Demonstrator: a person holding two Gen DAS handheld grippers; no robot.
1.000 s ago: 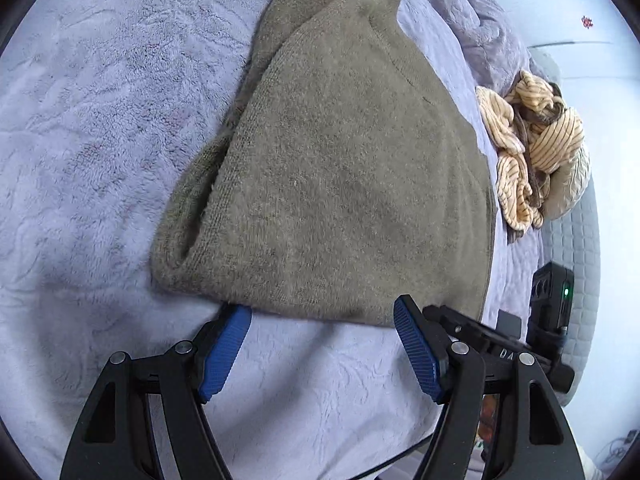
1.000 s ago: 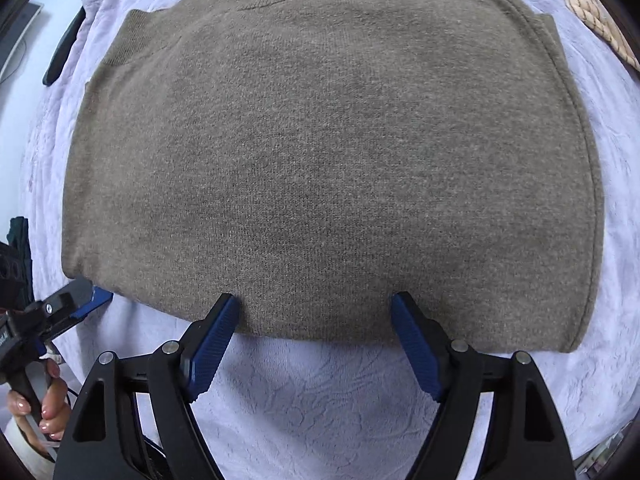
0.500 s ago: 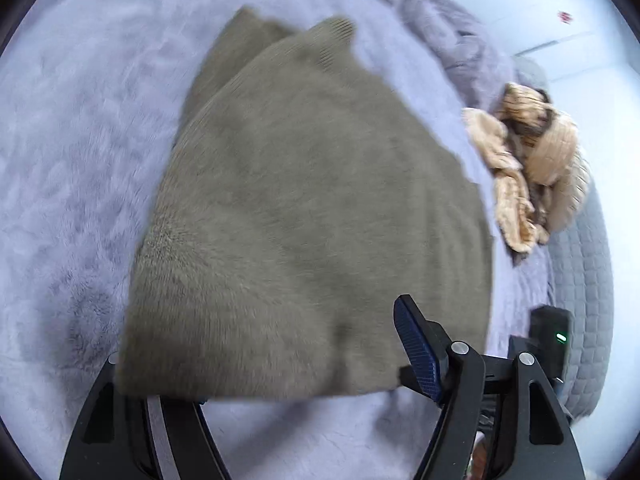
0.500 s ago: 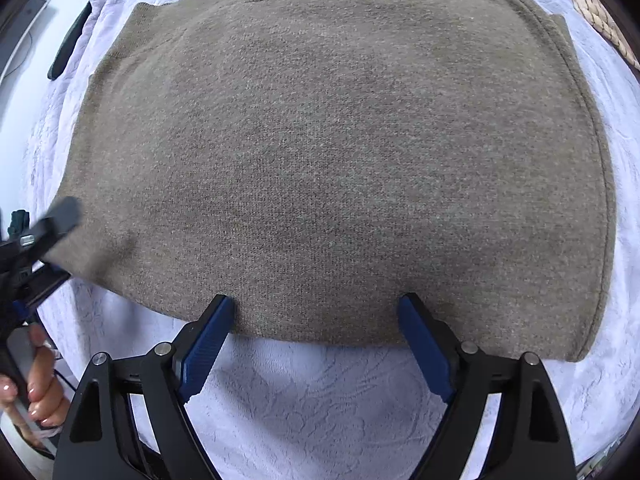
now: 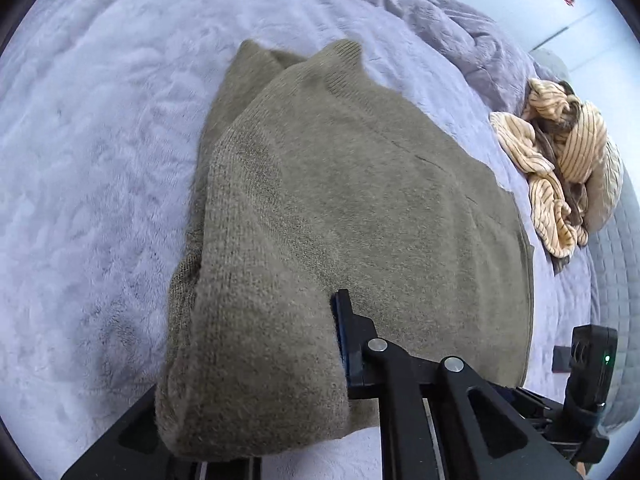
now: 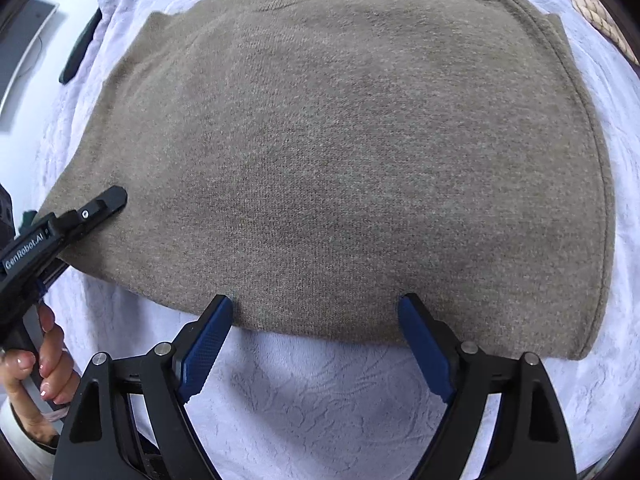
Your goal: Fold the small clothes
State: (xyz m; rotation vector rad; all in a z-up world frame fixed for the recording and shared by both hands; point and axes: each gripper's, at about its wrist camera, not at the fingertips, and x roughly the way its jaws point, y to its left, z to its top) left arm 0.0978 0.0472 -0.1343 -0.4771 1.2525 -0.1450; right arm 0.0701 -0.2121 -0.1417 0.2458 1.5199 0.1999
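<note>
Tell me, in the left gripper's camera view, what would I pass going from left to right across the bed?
Lavender blanket → olive-brown knitted garment, its near corner clamped in the left gripper → crumpled tan striped clothing → right gripper's black body at the edge.

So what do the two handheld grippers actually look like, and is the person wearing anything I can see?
Both grippers are black plastic linkages with silver pivot screws. The right gripper has ribbed blue pads on its fingers. The left gripper carries white GenRobot.AI lettering along its side. The hand on its handle has light-polished nails above a white sleeve.
</note>
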